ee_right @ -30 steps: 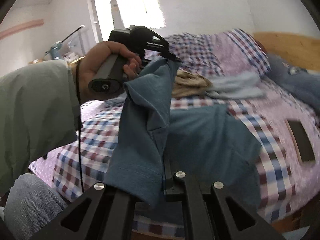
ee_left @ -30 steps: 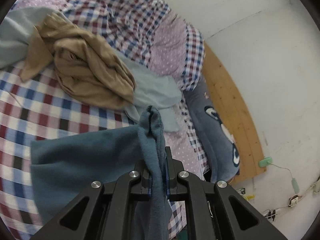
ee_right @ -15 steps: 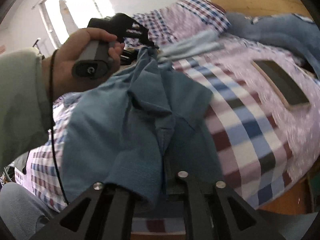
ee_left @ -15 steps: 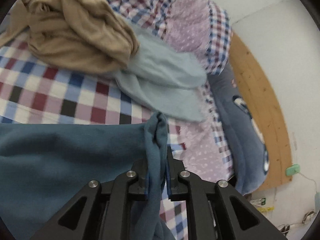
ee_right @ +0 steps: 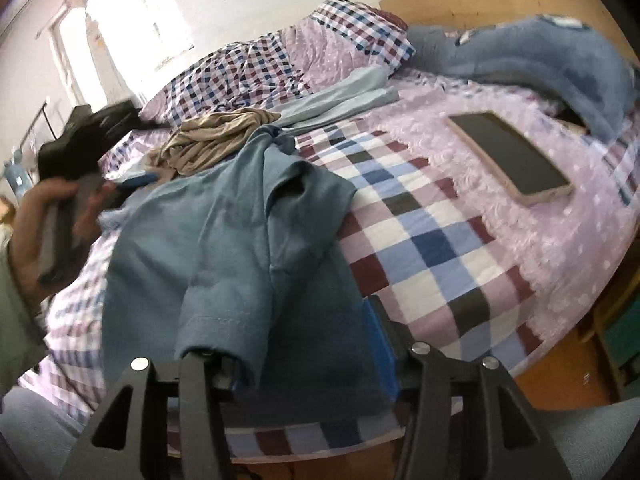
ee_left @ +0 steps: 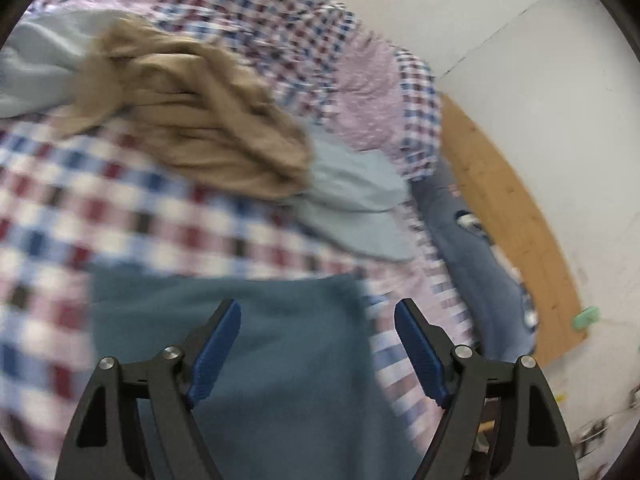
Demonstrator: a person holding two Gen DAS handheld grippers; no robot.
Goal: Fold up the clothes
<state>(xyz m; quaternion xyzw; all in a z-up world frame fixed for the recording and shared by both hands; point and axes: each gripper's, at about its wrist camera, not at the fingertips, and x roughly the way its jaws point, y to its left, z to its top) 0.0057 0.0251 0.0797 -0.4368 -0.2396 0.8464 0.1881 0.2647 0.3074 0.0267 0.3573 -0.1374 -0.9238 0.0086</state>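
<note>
Three garments are seen on the checked bedspread (ee_right: 432,240). In order of size, the teal shirt (ee_right: 240,248) is spread at the near edge of the bed with one half doubled over the other, and the pale blue garment (ee_right: 340,96) and the crumpled tan garment (ee_right: 216,140) are heaped well beyond it, near the pillows. A phone (ee_right: 508,156) is lying on the lilac part of the cover, clear of the work.

The step in hand is judged to be the release after a lengthwise fold. The left gripper (ee_left: 318,344) is held over the shirt with its jaws opening wide; no cloth is pinched. The right gripper (ee_right: 304,344) is also opening; a sleeve hem is draped between its fingers, the left pad is hidden by cloth, and no pinch is apparent.

For the next move, both grippers should be withdrawn without dragging the fold. The protruding sleeve should then be tucked inward before a crosswise fold is attempted.
</note>
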